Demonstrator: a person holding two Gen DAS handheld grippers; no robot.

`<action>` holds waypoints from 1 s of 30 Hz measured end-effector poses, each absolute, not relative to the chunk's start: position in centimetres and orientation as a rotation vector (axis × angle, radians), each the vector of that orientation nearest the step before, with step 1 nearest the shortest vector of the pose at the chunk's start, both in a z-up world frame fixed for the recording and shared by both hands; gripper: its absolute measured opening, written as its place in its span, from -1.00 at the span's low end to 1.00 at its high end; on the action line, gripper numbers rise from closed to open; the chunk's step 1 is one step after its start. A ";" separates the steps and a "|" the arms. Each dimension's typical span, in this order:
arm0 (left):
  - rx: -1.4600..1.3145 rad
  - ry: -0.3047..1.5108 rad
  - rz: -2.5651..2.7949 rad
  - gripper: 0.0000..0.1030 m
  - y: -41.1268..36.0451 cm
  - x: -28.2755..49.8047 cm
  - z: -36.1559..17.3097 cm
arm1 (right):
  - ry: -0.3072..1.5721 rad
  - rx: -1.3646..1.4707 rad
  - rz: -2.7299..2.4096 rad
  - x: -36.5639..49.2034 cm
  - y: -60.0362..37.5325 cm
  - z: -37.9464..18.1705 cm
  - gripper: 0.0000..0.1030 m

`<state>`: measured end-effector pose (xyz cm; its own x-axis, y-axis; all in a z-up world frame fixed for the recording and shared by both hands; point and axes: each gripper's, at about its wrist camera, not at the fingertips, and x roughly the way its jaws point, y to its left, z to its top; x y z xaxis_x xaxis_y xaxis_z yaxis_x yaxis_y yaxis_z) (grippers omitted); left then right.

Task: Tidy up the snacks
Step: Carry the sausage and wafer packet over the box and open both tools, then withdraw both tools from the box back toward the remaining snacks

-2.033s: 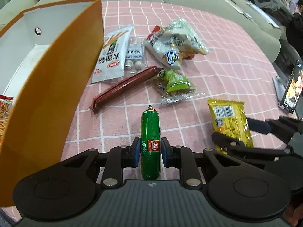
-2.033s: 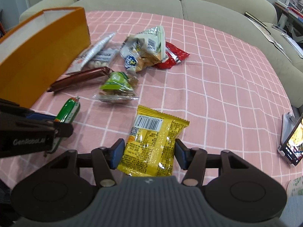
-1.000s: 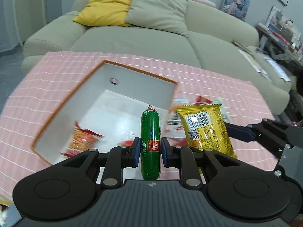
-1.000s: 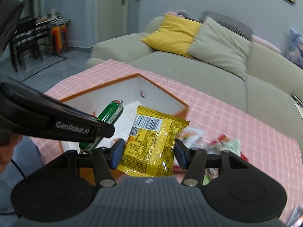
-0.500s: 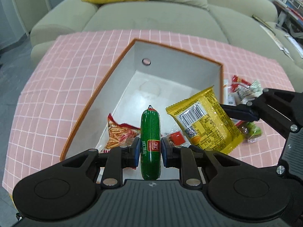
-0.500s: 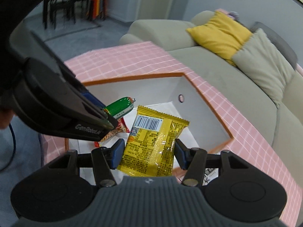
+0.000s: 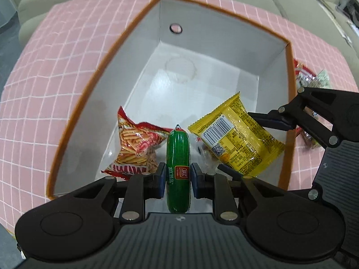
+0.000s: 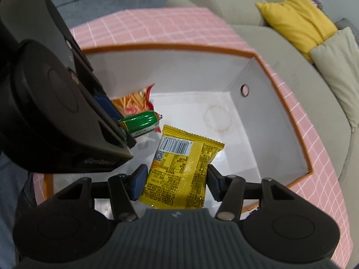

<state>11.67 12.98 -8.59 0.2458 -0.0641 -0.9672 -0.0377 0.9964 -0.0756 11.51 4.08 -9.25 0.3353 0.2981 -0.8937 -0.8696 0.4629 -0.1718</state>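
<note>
From the left wrist, the left gripper (image 7: 178,180) has its jaws clamped on a green sausage (image 7: 178,157) above the open box (image 7: 74,121), with a red snack bag (image 7: 136,148) lying inside just beyond and left of them. From the right wrist, the right gripper (image 8: 176,182) has its jaws pressed on a yellow packet (image 8: 179,168) over the same box (image 8: 287,112), the sausage (image 8: 141,121) ahead to their left.

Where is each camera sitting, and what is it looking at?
Left wrist camera: on the left tool, looking steeply down into the orange box; its own fingers grip the green sausage.
Right wrist camera: on the right tool, looking down into the box from another side; its fingers grip the yellow packet.
Both views show the box, both snacks, the red chip bag and the other tool.
</note>
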 end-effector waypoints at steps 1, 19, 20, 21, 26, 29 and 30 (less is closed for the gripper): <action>-0.092 1.337 -0.020 -0.53 13.0 11.9 -9.0 | 0.937 -0.747 0.861 11.9 4.6 -9.7 0.04; -0.101 1.391 0.027 -0.34 13.8 12.7 -10.7 | 1.041 -0.719 0.874 14.0 4.9 -11.7 0.21; -0.101 1.384 0.033 -0.29 13.8 12.5 -10.3 | 1.032 -0.717 0.873 14.0 4.7 -11.5 0.27; -0.102 1.377 0.037 -0.27 13.9 12.3 -9.9 | 1.024 -0.713 0.867 13.9 4.5 -11.2 0.29; -0.120 1.296 0.055 0.05 13.7 11.3 -7.7 | 0.956 -0.662 0.834 13.4 3.2 -8.7 0.51; -0.099 1.239 0.072 0.10 13.1 10.4 -6.1 | 0.908 -0.603 0.798 13.1 1.9 -7.0 0.51; -0.093 1.217 0.077 0.11 12.8 10.0 -5.6 | 0.888 -0.578 0.786 13.0 1.3 -6.4 0.51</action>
<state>10.04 12.84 -5.56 0.3444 0.0091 -0.9388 -0.1087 0.9936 -0.0303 12.97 1.35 -6.39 0.3927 0.3557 -0.8481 -0.7988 0.5889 -0.1229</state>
